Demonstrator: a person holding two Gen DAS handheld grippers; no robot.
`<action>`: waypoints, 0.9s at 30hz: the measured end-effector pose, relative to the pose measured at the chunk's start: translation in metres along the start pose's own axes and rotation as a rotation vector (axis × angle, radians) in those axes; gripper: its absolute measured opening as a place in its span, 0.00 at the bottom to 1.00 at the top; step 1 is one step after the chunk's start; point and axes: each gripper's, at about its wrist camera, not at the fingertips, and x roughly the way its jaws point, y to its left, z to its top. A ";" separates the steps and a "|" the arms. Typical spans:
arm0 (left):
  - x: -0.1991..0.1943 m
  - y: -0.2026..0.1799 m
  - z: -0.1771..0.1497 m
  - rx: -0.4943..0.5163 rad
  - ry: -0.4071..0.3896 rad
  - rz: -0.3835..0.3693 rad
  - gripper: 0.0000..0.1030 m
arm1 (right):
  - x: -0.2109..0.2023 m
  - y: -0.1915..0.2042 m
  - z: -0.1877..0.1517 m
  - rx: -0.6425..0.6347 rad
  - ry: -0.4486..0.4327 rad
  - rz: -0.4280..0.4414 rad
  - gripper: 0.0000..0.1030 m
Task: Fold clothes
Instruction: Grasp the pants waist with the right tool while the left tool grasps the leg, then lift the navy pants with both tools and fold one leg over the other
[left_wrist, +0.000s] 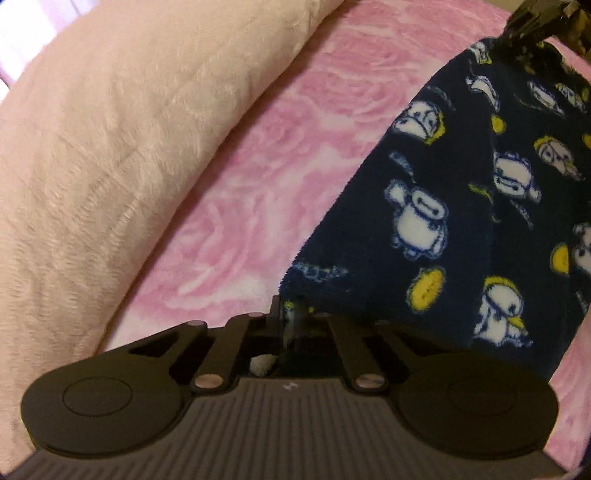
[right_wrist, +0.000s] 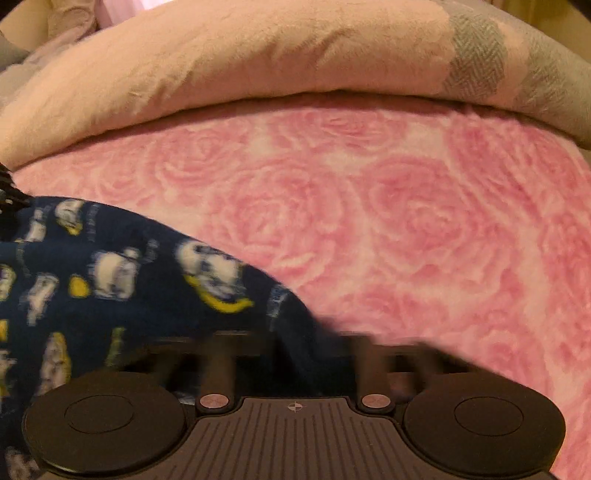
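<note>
A navy fleece garment (left_wrist: 424, 221) printed with white and yellow cartoon figures lies stretched over a pink bed cover. My left gripper (left_wrist: 291, 314) is shut on its near corner, and fabric shows between the fingers. Along the same edge, the right gripper (left_wrist: 532, 26) pinches the far corner at the top right. In the right wrist view the garment (right_wrist: 129, 266) spreads to the left. My right gripper (right_wrist: 310, 343) is blurred, its fingers closed on a navy fold. The left gripper (right_wrist: 5, 192) just shows at the left edge.
A pink rose-patterned blanket (right_wrist: 388, 221) covers the bed under the garment and extends to the right. A thick cream fluffy duvet (right_wrist: 221, 66) with grey herringbone patches (right_wrist: 476, 48) is bunched along the far side. In the left wrist view the duvet (left_wrist: 92, 147) lies on the left.
</note>
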 end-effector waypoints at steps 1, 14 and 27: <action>-0.006 -0.004 -0.001 0.001 -0.015 0.023 0.02 | -0.008 0.005 -0.001 -0.022 -0.025 -0.019 0.07; -0.213 -0.124 -0.141 -0.391 -0.252 0.196 0.02 | -0.190 0.119 -0.135 -0.295 -0.276 -0.165 0.06; -0.197 -0.299 -0.248 -0.810 0.107 0.068 0.09 | -0.182 0.172 -0.314 -0.113 0.189 -0.189 0.59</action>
